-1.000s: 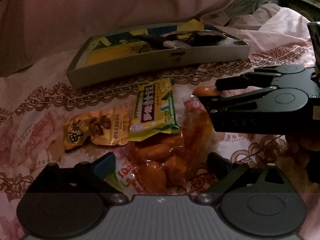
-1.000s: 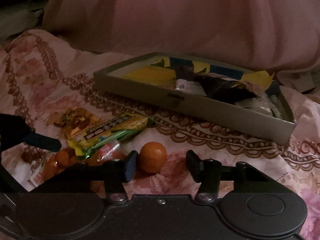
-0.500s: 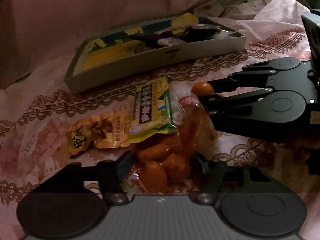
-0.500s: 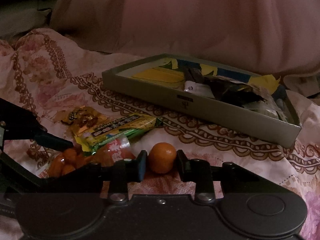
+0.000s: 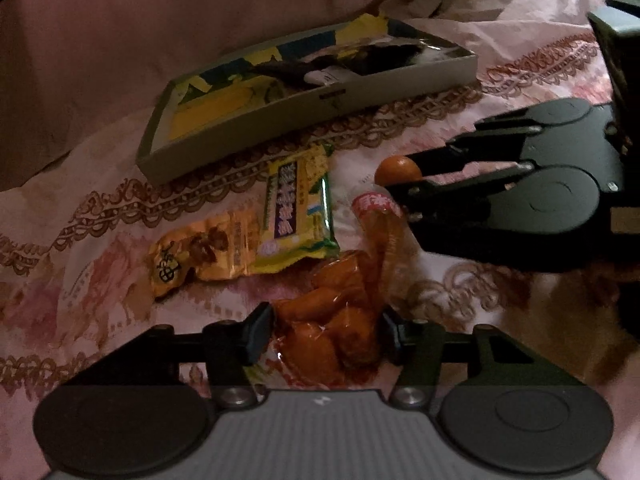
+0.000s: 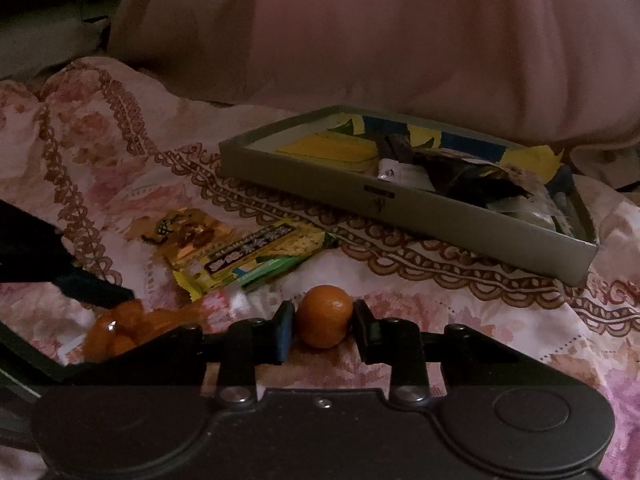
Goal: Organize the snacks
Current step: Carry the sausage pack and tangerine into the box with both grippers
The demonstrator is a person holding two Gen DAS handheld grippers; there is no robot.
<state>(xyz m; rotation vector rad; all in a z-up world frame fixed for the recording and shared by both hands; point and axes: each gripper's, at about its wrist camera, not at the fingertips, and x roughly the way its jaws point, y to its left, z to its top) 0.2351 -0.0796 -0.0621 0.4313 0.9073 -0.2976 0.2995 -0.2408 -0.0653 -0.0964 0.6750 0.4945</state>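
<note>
Tool, right [image 6: 324, 334]: you are clamping it on the small orange fruit [image 6: 325, 321], one pad pressing each side at the widest part, which is a sound hold for a round thing that could roll off soft bedding. Whether the fruit is lifted clear of the bedspread [image 6: 460, 320] or resting on it, the pictures are not showing

Tool, left [image 5: 326, 334]: you are closing it on the clear bag of orange snacks [image 5: 340, 320], both pads touching the bag's near end; the far, printed end is trailing away toward the right tool [image 5: 404, 184]. My judgement is that gripping by one end is letting the loose contents hang below the grip, and the slick film may be slipping if you are lifting fast

Items waiting on the bedspread, just beyond the bag:
- yellow-green wrapped bar [image 5: 298, 208], lying flat, its lower end overlapping the next item
- golden snack packet [image 5: 196, 252], lying flat to the left of the bar

Destination, as I am judging it: grey shallow box [image 5: 384, 90], sitting further back, well apart from both tools, its front wall facing you. It is already holding yellow packaging on the left and dark wrappers on the right, so the emptier left half is offering the easier drop

Stage: both tools are loaded; carrying to the box is not yet done
</note>
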